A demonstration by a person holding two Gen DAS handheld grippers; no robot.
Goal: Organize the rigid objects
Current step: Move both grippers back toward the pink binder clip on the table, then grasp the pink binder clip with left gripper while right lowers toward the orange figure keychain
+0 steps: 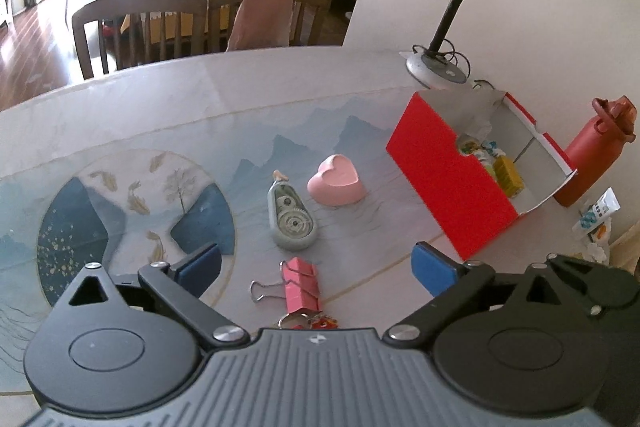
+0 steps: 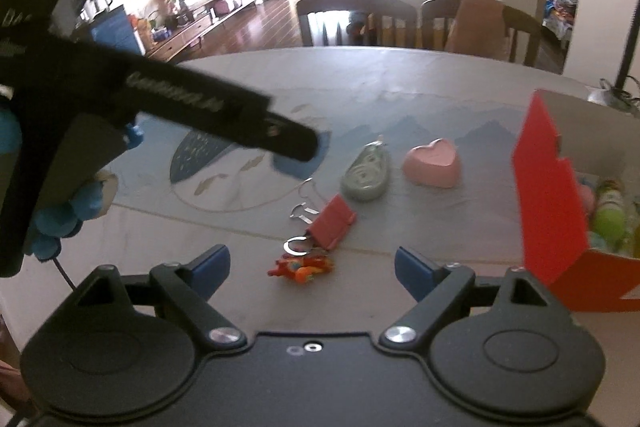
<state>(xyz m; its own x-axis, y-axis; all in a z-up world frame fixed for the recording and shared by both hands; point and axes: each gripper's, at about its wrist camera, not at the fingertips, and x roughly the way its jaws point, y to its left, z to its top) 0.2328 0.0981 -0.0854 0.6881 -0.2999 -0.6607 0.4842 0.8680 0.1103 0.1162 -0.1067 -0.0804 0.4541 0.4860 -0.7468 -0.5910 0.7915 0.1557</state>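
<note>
So both hand-held grippers are empty and spread wide, hovering over the counter (image 1: pixel 120 115). The left hand-held gripper (image 1: pixel 316 269) has the pink binder clip (image 1: pixel 301 283) sitting pretty much dead centre between its blue pads, just ahead of them. The clip's long axis runs roughly away from the camera with a slight tilt, wire handles sticking out to the left. The right hand-held gripper (image 2: pixel 312 267) sees the same clip (image 2: pixel 333 221) a bit further out, with the keychain (image 2: pixel 301 265) closer and right in its gap. My guess is the left one is better lined up for the clip and the right for the keychain.

Everything needs to go rightwards into the red box (image 1: pixel 452 173), which is open on top and already has a few small bits inside.

Shapes and materials:
- clip: folded metal, painted, hard edges, springy wire loops
- keychain: small orange-red figure on a metal ring, lumpy, probably slippery to pinch
- tape dispenser (image 1: pixel 292 217): smooth teardrop plastic, long axis pointing away, gears visible inside
- heart dish (image 1: pixel 337 185): matte pink, rounded, looks ceramic or silicone, can't tell which
- counter has a glossy printed cover
</note>
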